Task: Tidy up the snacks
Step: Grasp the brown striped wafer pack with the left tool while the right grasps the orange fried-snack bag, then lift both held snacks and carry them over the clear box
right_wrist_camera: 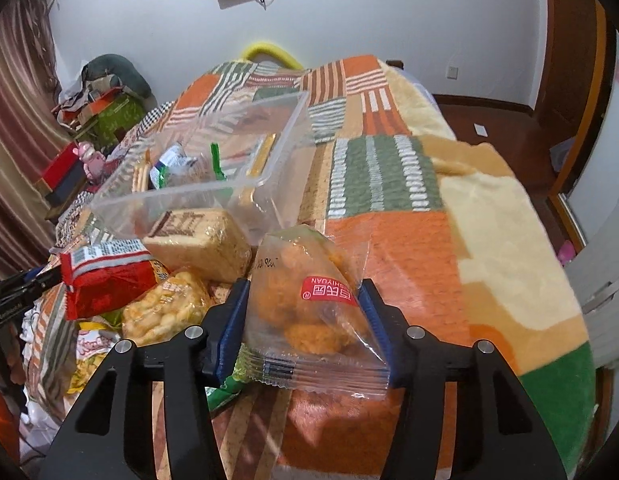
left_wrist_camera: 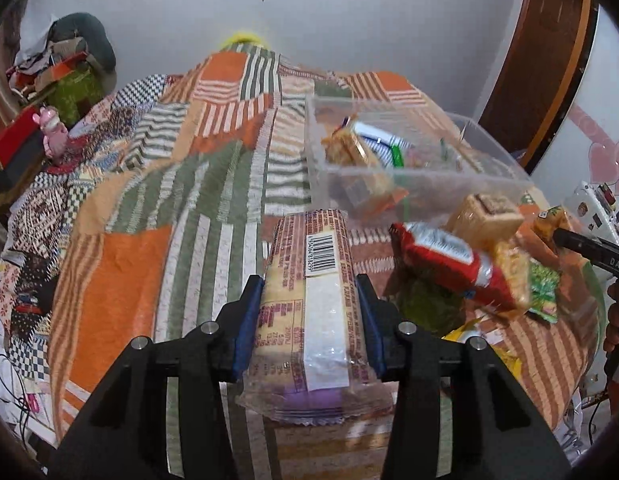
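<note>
My left gripper (left_wrist_camera: 309, 304) is shut on a long cracker packet (left_wrist_camera: 309, 276) with a barcode, held above the patchwork blanket. My right gripper (right_wrist_camera: 303, 308) is shut on a clear bag of orange fried snacks (right_wrist_camera: 305, 300) with a red label. A clear plastic bin (left_wrist_camera: 409, 160) (right_wrist_camera: 213, 184) lies ahead on the bed with a few snack packs inside. In front of it sits a loose pile: a red packet (left_wrist_camera: 449, 264) (right_wrist_camera: 105, 276), a beige cake block (left_wrist_camera: 485, 216) (right_wrist_camera: 201, 240) and a yellow puffed-snack bag (right_wrist_camera: 165, 308). The right gripper's finger (left_wrist_camera: 589, 248) shows at the left wrist view's right edge.
The bed is covered by an orange, green and striped blanket (right_wrist_camera: 389, 184). Boxes, clothes and a pink toy (left_wrist_camera: 53, 132) are piled at the left by a curtain. A wooden door frame (left_wrist_camera: 549, 60) and white furniture (right_wrist_camera: 605, 280) stand on the right.
</note>
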